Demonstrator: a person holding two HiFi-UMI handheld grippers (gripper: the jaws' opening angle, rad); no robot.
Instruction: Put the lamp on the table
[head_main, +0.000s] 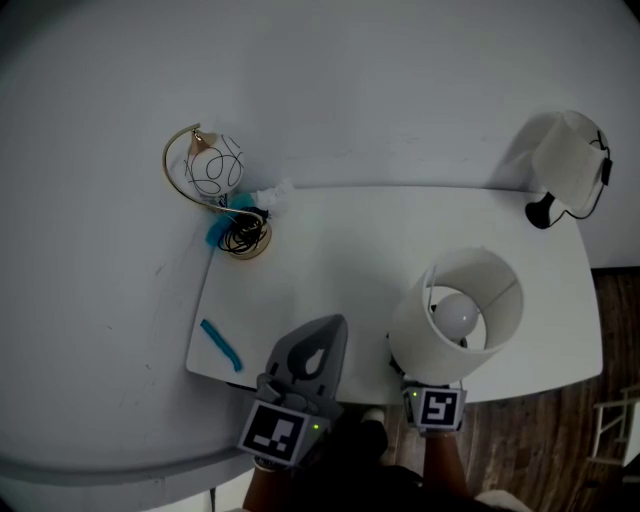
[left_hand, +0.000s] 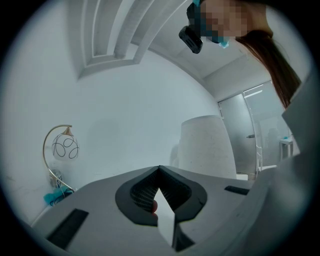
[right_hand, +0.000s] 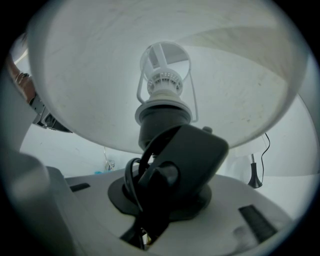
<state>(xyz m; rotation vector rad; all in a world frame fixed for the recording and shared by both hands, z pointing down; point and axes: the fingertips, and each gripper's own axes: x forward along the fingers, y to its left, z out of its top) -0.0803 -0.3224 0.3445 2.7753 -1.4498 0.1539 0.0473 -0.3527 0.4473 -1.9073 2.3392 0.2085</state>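
Note:
The lamp has a white drum shade and a round bulb. It stands over the front right part of the white table. In the right gripper view its shade, socket and black base with a coiled black cord fill the picture. My right gripper is shut on that black base; in the head view only its marker cube shows below the shade. My left gripper hovers over the table's front edge, left of the lamp, shut and holding nothing.
A gold arc lamp with a wire globe stands at the table's back left corner, with a black cord on its foot. A blue strip lies front left. Another white-shaded lamp stands back right. Wooden floor lies to the right.

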